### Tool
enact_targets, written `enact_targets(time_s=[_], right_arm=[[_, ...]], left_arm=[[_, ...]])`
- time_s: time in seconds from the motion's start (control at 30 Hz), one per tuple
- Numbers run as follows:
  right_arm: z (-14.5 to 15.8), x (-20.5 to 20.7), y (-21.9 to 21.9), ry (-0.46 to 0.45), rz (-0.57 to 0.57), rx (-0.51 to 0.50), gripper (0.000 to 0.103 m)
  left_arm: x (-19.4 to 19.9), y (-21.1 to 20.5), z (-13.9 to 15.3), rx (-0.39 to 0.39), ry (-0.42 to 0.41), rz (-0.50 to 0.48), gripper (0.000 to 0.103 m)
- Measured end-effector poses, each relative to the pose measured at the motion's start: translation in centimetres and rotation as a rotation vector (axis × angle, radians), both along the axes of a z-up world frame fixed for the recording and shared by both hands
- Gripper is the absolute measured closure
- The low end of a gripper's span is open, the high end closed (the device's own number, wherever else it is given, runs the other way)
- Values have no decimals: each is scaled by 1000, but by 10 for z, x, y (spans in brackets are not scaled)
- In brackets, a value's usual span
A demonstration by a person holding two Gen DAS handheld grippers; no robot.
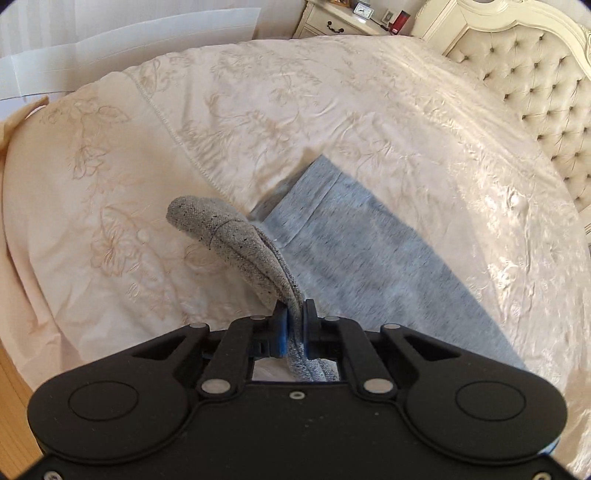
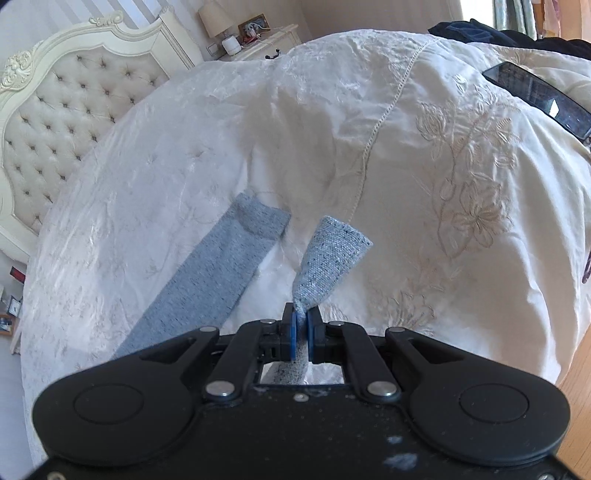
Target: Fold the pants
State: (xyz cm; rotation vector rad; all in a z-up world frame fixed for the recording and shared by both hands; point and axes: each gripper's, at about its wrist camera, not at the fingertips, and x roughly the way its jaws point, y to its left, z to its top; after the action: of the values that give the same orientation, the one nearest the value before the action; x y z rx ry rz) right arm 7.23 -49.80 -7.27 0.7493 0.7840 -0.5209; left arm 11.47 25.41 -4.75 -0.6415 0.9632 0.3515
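Grey pants [image 1: 354,254] lie on a cream embroidered bedspread [image 1: 258,110]. In the left wrist view, my left gripper [image 1: 294,317] is shut on a fold of the grey fabric, and a speckled cuff end [image 1: 207,218] sticks up and out past the blue pads. One pant leg stretches flat toward the upper right. In the right wrist view, my right gripper [image 2: 302,321] is shut on another grey cuff [image 2: 328,254] lifted off the bed, while the other leg [image 2: 221,266] lies flat to its left.
A tufted cream headboard [image 1: 535,85] stands at the bed's end, with a nightstand [image 1: 332,22] beside it. A dark flat device [image 2: 543,96] and dark clothes [image 2: 480,31] lie at the bedspread's [image 2: 406,147] upper right. Wooden floor [image 2: 576,373] shows at the lower right.
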Motion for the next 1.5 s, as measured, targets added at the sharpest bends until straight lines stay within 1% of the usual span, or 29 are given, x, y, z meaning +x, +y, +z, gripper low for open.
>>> enact_targets(time_s=[0.13, 0.23, 0.3, 0.43, 0.63, 0.7, 0.87, 1.03, 1.3, 1.43, 1.5], right_arm=[[9, 28, -3, -14, 3, -2, 96], [13, 56, -2, -12, 8, -14, 96], [13, 77, -2, -7, 10, -28, 96], [7, 117, -5, 1, -9, -33, 96], [-19, 185, -9, 39, -53, -15, 96], [-29, 205, -10, 59, -59, -19, 96], [-52, 251, -9, 102, -65, -35, 96], [-70, 285, -8, 132, -85, -32, 96], [-96, 332, 2, 196, -62, -68, 95], [-100, 343, 4, 178, -24, -56, 79], [-93, 341, 4, 150, -20, -59, 78]], left_arm=[[19, -2, 7, -5, 2, -4, 93], [38, -1, 9, -26, 5, 14, 94], [55, 0, 8, -29, 2, 23, 94], [91, -4, 4, -12, 1, 23, 93], [149, -10, -20, 3, 26, 16, 93], [169, -14, -30, 22, 39, 5, 93], [203, -22, -52, 49, 75, 5, 93], [221, -21, -71, 50, 110, 22, 93], [235, -23, -98, 69, 162, 42, 93], [243, -25, -108, 95, 187, 28, 92], [246, -26, -112, 104, 192, 28, 92]])
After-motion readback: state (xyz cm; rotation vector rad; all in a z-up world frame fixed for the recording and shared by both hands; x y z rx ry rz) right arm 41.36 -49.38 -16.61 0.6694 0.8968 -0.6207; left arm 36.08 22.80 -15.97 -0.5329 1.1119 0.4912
